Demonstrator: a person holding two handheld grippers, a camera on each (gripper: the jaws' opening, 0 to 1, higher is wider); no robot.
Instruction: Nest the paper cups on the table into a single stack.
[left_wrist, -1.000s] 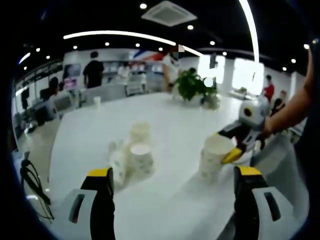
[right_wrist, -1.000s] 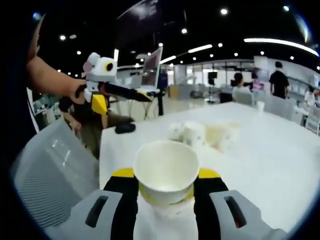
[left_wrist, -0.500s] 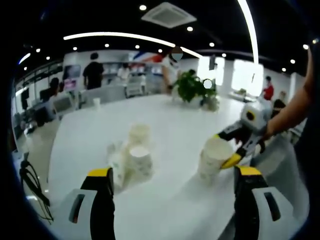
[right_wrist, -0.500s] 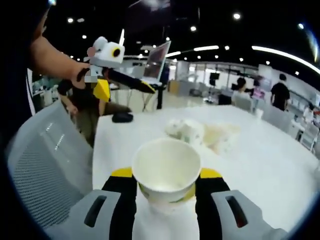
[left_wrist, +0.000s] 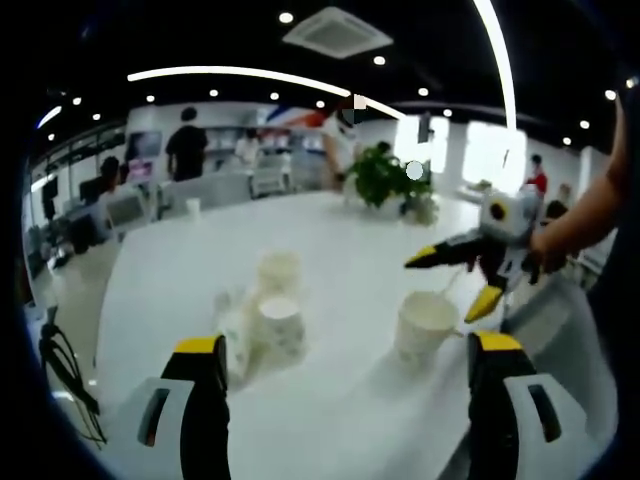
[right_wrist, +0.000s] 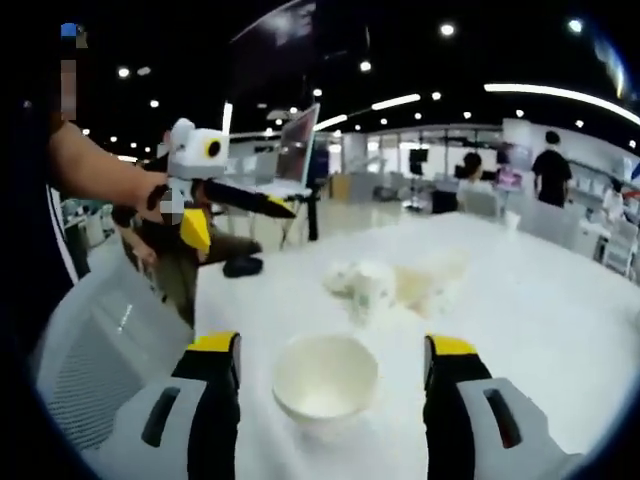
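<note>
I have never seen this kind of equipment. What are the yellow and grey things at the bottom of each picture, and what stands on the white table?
There is no robot here. A person holds a two-jaw claw in each hand, and a fisheye camera rides on each claw.

In the left gripper view the left claw rises from the bottom, open and empty; the right claw comes in from the right, also open, just above a paper cup stack.

In the right gripper view that same stack stands between the right claw's spread jaws.

On the white table there is also a group of loose paper cups, blurred, some seemingly lying down.

Nothing is held.
</note>
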